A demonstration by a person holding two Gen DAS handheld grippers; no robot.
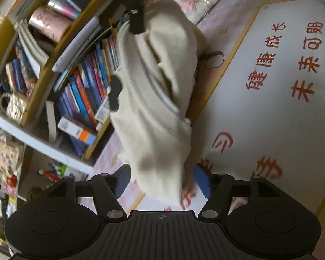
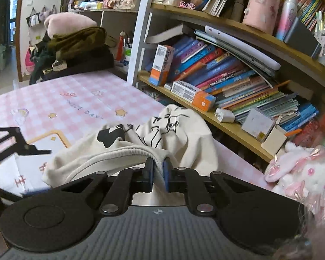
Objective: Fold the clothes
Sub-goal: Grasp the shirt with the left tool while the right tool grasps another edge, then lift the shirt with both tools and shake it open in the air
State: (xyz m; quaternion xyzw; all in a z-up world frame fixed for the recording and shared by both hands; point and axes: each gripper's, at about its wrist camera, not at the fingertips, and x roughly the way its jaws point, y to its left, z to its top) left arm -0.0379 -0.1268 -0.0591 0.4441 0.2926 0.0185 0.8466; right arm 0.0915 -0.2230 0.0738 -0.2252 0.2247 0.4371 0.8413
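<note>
A cream garment [image 1: 153,99] with black printed drawings hangs bunched above the table. In the left wrist view its top edge is pinched by my right gripper [image 1: 137,19], which reaches in from above. The garment's lower end dangles between the blue pads [image 1: 202,179] of my left gripper [image 1: 162,179], which stands open with gaps on both sides. In the right wrist view my right gripper [image 2: 158,173] is shut on the ribbed edge of the garment [image 2: 184,138]. Part of the left gripper [image 2: 32,149] shows at the left edge.
A packed bookshelf [image 2: 227,75] runs along the table's far side. A pink and white plush toy [image 2: 303,169] lies at the right. The table has a pink checked cover [image 2: 75,99] and a white mat with red characters [image 1: 281,86]. Piled clothes [image 2: 75,43] sit beyond the table.
</note>
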